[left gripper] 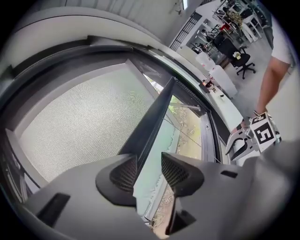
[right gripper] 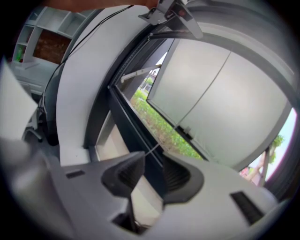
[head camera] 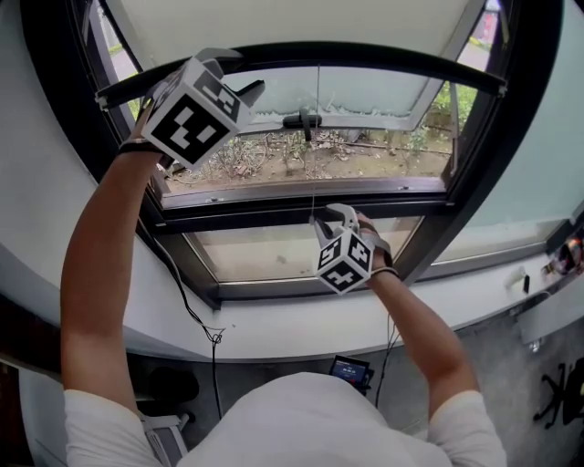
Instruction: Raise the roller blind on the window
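- Office window, dark window frame (head camera: 301, 214) over white sill (head camera: 292, 333); garden outside.
- Roller blind (head camera: 301, 23) sits near window top, its bottom bar (head camera: 365, 57) high, most glass bare.
- Left gripper (left gripper: 149, 161): fingers released, bar btwn them, unclamped.
- Right gripper (right gripper: 153, 161): fingers apart, thin cord (right gripper: 165, 139) at them, not pinched.
- Risk: smooth rigid bar slips free, or one-end lift skews the pale woven mesh on the roll.

Right gripper (right gripper: 152, 159) fingers apart — thin cord (right gripper: 159, 140) at tips.
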`<state>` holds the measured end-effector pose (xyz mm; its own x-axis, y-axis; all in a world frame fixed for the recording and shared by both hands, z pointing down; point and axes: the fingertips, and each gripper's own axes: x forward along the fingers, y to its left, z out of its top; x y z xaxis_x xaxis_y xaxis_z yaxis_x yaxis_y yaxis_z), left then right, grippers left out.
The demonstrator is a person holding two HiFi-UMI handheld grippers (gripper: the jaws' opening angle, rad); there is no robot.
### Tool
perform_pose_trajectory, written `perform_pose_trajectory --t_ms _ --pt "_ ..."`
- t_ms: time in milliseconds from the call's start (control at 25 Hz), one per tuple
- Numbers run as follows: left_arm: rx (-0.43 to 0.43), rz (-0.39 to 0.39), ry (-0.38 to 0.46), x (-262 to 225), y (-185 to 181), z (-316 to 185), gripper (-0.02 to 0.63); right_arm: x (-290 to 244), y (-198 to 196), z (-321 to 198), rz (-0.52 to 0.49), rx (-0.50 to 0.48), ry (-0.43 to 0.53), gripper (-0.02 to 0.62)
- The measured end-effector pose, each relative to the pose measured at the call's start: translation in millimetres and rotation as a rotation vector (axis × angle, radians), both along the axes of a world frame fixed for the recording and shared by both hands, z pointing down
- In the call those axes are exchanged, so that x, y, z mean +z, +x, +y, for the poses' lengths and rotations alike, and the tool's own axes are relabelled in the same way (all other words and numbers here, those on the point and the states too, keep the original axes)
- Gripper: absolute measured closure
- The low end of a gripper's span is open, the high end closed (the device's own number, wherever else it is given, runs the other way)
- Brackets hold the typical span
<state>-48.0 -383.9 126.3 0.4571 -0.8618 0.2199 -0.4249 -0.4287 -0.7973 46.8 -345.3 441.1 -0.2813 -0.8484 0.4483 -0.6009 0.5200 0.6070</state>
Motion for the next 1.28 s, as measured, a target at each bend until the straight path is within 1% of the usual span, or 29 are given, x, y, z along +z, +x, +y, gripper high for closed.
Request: perform_pose_trajectory --t_ms 80,400,720,1040,1280 --pt "-0.002 0.004 0.012 -5 -1 1 0.431 -2 -1 0 0.002 -0.004 0.003 0.479" --pt "-0.017 -0.042 0.037 -8 -1 1 0.431 -9 2 -4 -0.001 -0.003 0.019 0.479" --pt "-0.021 -0.066 0.055 -18 -1 0 0.431 -23 0 -7 -0.04 -0.002 0.011 0.479" --pt "-0.029 -0.104 0.074 -27 0 -1 0.431 -27 -3 -11 -0.037 -0.006 0.03 0.479" --pt "-0.035 -0.104 0.105 -43 -1 -2 0.431 -30 -5 -14 -0.041 -0.007 0.037 0.479"
